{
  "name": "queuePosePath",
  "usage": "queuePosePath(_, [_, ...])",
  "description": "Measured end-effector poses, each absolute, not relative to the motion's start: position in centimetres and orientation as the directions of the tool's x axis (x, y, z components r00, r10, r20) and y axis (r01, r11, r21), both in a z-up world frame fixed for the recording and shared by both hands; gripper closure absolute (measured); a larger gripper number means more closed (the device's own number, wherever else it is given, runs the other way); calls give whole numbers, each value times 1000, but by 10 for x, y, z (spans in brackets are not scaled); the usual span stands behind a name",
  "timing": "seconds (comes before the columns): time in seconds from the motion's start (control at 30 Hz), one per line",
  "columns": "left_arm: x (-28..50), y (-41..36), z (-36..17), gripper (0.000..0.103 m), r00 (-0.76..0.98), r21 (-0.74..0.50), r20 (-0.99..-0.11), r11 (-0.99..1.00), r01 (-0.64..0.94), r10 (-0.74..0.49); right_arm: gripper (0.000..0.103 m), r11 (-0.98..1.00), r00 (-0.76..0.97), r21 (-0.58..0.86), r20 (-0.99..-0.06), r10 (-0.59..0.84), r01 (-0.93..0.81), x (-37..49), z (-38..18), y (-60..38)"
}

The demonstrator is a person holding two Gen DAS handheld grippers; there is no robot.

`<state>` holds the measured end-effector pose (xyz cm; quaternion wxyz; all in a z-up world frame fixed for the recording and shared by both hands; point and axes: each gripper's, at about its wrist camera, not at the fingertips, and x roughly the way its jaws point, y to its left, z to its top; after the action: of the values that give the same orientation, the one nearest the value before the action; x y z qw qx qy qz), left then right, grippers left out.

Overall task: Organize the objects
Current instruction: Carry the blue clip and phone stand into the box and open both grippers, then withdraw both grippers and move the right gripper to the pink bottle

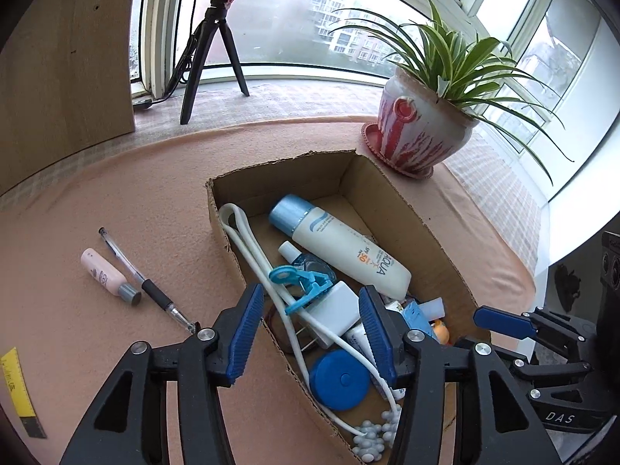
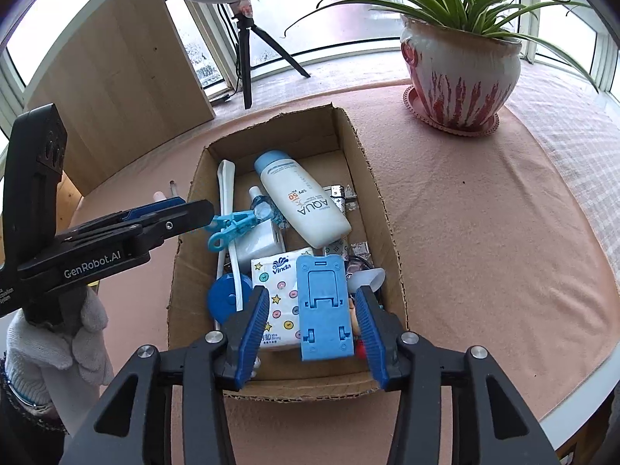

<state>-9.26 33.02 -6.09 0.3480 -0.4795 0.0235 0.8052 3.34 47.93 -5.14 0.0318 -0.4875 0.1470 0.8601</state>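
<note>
I see the cardboard box (image 2: 378, 201) mid-table, packed: sunscreen bottle (image 2: 306, 205) lying diagonally toward the box's far end, blue clip (image 2: 228, 226) against the box's left side on top of a white charger (image 2: 257, 244), white cable (image 1: 248, 248) running along the box's left wall, tissue pack (image 2: 277, 298) near the box's front, blue phone stand (image 2: 323, 306) lying flat on the tissue pack's right edge, round blue tape measure (image 2: 223, 300) in the box's front-left corner. My right gripper (image 2: 314, 333) hangs over the box's near end, jaws apart, phone stand between the pads but I see gaps either side, nothing gripped. My left gripper (image 1: 310, 329) is over the box's left wall, jaws apart too, clip and charger below the gap, nothing pinched; in the right wrist view it comes in from the box's left, held by a white-gloved hand (image 2: 58, 345). Outside the box to its left on the pink tablecloth (image 1: 97, 178): a small pink bottle (image 1: 108, 277) and a pen (image 1: 145, 279) lying just beside each other. Yellow ruler (image 1: 17, 391) further left of the box at the frame edge. Beyond the box's far right corner, potted plant (image 2: 461, 73) on a saucer. Behind the box's far end, ring light tripod (image 2: 248, 58) on the windowsill, wooden board (image 2: 116, 77) leaning far-left of the box.
</note>
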Motion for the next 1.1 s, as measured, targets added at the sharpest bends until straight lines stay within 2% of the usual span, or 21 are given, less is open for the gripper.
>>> queuePosePath(0.33, [-96, 278, -57, 48, -337, -276, -796, -797, -537, 502, 57, -955, -518, 245, -846, -127, -166, 20, -47, 462])
queuePosePath(0.73, [-87, 154, -63, 48, -400, -262, -817, -885, -385, 416, 55, -964, -516, 262, -831, -206, -37, -18, -37, 410])
queuePosePath(0.9, [-79, 108, -66, 48, -419, -260, -824, -912, -317, 381, 55, -958, -515, 281, -815, -266, 51, -49, -27, 377])
queuePosePath(1.1, [-68, 65, -63, 48, -440, -278, -818, -925, -258, 369, 55, -946, -434, 301, -841, -322, 117, -109, -41, 328])
